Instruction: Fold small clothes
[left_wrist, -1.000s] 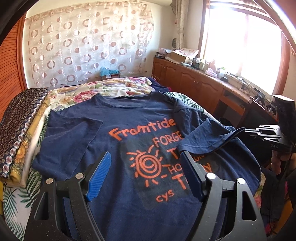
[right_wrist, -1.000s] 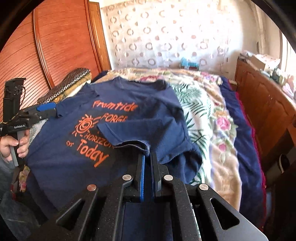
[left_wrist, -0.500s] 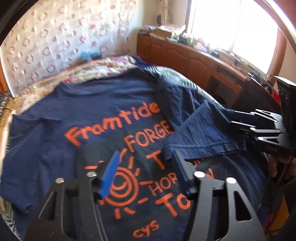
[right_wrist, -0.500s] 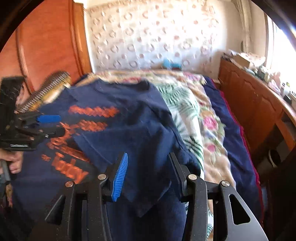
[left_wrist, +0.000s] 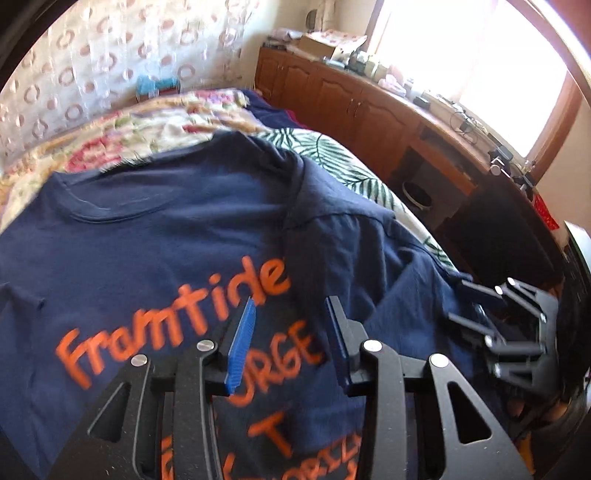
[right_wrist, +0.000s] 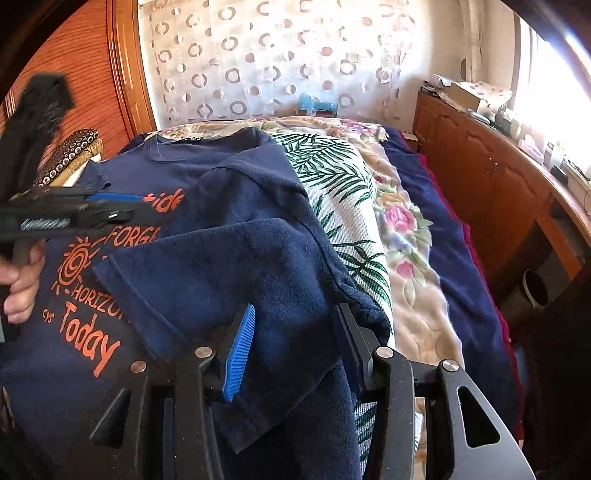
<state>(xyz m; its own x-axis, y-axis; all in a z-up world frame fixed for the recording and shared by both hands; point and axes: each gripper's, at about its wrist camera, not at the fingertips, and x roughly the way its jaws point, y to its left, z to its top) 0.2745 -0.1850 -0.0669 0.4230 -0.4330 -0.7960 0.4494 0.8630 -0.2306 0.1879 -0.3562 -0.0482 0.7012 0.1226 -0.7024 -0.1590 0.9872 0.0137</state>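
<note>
Jaws, left gripper (left_wrist: 290, 334): partly apart, just been closing, holding nothing, above the print.
Jaws, right gripper (right_wrist: 295, 341): parted, empty, above the folded-in sleeve (right_wrist: 236, 291).
T-shirt (left_wrist: 155, 240): navy, spread flat on the bed (right_wrist: 410, 258).

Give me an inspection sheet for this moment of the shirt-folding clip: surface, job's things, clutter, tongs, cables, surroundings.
Surface: bed with floral and palm-leaf covers, a dark blue blanket along its far side.
Job's things: navy T-shirt with orange print lies face up; one sleeve is folded in over the chest.
Clutter: patterned folded cloths stacked beside the shirt by the headboard.
Tongs: left tongs hover over the print, jaws apart and just closing, nothing between them; right tongs open above the folded sleeve, not pinching it.
Cables: a few thin cords on the sideboard by the window.
Surroundings: wooden sideboard crowded with small items, patterned curtain, bright window.
</note>
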